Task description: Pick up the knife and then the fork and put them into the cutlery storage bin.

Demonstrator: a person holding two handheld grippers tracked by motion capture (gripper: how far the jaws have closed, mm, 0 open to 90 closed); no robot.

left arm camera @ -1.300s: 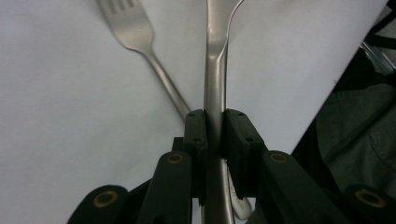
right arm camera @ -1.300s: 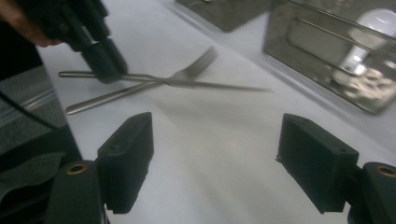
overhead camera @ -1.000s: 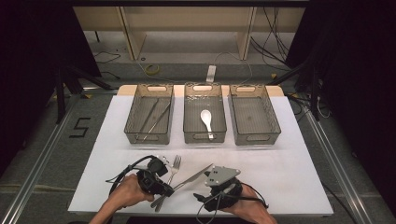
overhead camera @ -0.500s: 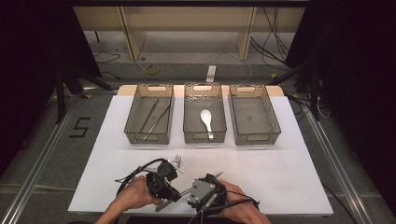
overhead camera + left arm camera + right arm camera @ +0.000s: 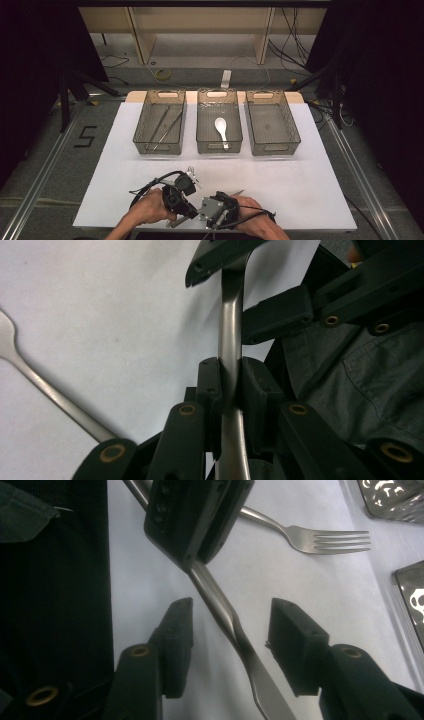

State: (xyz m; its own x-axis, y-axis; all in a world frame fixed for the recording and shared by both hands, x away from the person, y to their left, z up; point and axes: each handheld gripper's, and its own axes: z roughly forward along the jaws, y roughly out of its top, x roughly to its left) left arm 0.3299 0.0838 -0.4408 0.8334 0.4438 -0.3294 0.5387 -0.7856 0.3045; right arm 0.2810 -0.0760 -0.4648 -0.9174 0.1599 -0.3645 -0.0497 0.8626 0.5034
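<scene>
Table [image 5: 310, 170]: we work at its near edge, the three bins [image 5: 219, 122] well apart at the far side; a drop here could send cutlery off onto the floor.
Left tongs [image 5: 231, 385]: clenched on the knife [image 5: 231, 325] handle, holding it off the table; the handle is smooth and narrow, so we judge it could pivot or slide between the pads.
Right tongs [image 5: 232, 640]: not yet gripping; the jaws have just been closing, with the knife [image 5: 235, 630] between them but clear of both pads. If they close off-centre, we could twist the knife out of the left grip.
Fork [image 5: 305, 537]: lies on the table just beside the knife; we could nudge it, or a slipping knife could hit it.
</scene>
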